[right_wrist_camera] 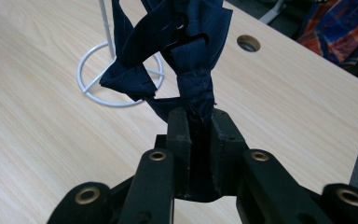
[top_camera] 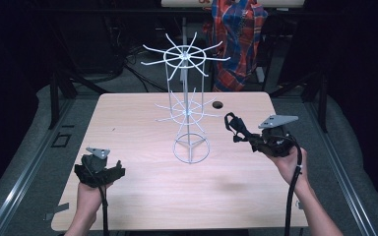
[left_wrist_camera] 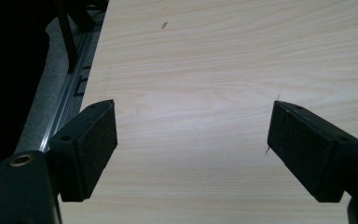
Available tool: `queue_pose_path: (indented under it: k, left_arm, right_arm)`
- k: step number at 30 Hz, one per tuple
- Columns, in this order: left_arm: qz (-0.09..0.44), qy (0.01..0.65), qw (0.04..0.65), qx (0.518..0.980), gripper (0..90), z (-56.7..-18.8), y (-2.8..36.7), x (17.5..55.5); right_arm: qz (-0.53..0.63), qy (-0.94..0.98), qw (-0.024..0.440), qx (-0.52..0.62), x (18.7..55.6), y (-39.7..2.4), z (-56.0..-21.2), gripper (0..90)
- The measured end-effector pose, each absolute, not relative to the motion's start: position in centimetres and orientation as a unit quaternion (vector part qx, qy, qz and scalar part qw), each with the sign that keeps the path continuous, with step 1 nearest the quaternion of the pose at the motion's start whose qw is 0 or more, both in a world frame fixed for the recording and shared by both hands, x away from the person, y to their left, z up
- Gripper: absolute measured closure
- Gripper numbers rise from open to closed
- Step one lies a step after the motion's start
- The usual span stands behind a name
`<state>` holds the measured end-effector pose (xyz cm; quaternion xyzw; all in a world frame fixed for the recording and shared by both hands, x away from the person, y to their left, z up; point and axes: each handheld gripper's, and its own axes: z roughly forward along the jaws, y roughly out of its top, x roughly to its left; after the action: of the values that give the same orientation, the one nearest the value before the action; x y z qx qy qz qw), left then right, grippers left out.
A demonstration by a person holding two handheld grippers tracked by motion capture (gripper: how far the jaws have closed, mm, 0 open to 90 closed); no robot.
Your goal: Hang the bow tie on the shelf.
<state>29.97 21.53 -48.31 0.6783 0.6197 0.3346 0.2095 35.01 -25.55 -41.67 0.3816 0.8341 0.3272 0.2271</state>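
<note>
A white wire rack [top_camera: 188,105] with two tiers of radiating hooks stands upright near the middle of the wooden table [top_camera: 138,187]; its ring base [right_wrist_camera: 93,77] lies ahead in the right gripper view. My right gripper [top_camera: 248,138] is held above the table to the right of the rack, shut on a knotted dark blue cloth strip [right_wrist_camera: 186,56] that rises from between its jaws. The cloth [top_camera: 235,127] points toward the rack. My left gripper [top_camera: 109,168] rests low at the table's front left, open, with bare wood between its pads [left_wrist_camera: 95,147].
A round cable hole [top_camera: 217,104] pierces the table behind the rack. A red and blue plaid cloth [top_camera: 237,39] hangs beyond the far edge. Metal rails [top_camera: 24,172] run along the left and right of the table, with dark surroundings.
</note>
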Motion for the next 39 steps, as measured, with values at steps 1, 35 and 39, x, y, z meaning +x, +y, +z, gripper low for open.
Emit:
queue_pose_path:
  k: [1,35,39]
  left_arm:
    - [0.333,0.620,0.209,0.679,16.3,-48.3,21.5,30.0]
    - [0.332,0.619,0.211,0.680,16.3,-48.3,21.5,30.0]
    - [0.332,0.619,0.210,0.680,16.3,-48.3,21.5,30.0]
  right_arm:
    - [0.331,0.832,0.229,0.380,35.1,-25.5,-41.5,79.8]
    - [0.327,0.842,0.199,0.380,37.9,-21.8,-42.4,79.6]
    - [0.322,0.845,0.199,0.378,38.1,-21.6,-42.6,79.7]
